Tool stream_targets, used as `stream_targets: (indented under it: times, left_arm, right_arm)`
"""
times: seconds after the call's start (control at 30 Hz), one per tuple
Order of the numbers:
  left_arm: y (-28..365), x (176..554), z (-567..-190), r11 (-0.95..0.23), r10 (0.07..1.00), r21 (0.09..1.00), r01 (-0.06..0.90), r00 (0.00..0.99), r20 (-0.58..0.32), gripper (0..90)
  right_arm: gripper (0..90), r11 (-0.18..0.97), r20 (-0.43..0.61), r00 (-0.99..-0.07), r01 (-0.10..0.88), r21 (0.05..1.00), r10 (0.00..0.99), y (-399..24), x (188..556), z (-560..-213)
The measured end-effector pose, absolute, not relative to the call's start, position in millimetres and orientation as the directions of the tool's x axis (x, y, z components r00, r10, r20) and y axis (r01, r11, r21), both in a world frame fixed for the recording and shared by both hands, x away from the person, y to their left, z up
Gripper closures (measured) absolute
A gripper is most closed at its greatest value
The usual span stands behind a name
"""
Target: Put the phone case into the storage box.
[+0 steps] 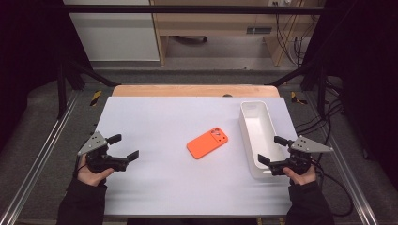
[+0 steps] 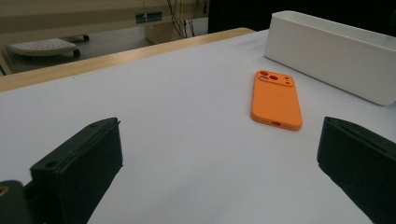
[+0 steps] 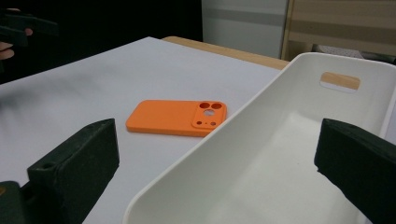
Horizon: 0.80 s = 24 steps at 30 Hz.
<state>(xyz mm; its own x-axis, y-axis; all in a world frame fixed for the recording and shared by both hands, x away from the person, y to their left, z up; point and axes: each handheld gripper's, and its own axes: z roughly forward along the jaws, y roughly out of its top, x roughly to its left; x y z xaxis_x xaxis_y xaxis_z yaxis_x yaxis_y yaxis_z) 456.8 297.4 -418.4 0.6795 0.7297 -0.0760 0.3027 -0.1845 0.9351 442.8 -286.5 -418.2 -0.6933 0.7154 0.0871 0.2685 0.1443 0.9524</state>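
An orange phone case (image 1: pixel 207 143) lies flat near the middle of the white table, camera cutouts up; it also shows in the left gripper view (image 2: pixel 276 99) and the right gripper view (image 3: pixel 178 117). A long white bin (image 1: pixel 257 137) stands to its right, with nothing inside (image 3: pixel 280 158). My left gripper (image 1: pixel 126 146) is open at the table's left edge, well apart from the case, nothing between its jaws. My right gripper (image 1: pixel 272 150) is open at the right edge, its jaws straddling the bin's near end.
The white table top (image 1: pixel 164 117) has a wooden strip along its far edge (image 1: pixel 187 90). Metal frame rails run along both sides. Beyond the table are a wooden cabinet and hanging cables (image 1: pixel 286 37). The bin's side wall (image 2: pixel 327 51) rises right of the case.
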Motion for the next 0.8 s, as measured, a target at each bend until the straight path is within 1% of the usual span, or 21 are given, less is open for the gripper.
stream_targets:
  times: [0.4,0.8]
  left_arm:
    - [294.0,455.7,-415.9,-0.188,0.728,0.936,0.298,0.682,-0.071,0.0]
    - [278.3,457.0,-413.3,-0.208,0.725,0.927,0.311,0.685,-0.067,0.0]
  right_arm:
    - [0.6,0.15,0.084,-0.695,0.269,0.951,0.714,-285.8,443.2,-418.4]
    - [0.6,0.16,0.074,-0.699,0.264,0.951,0.712,-285.8,443.4,-418.4]
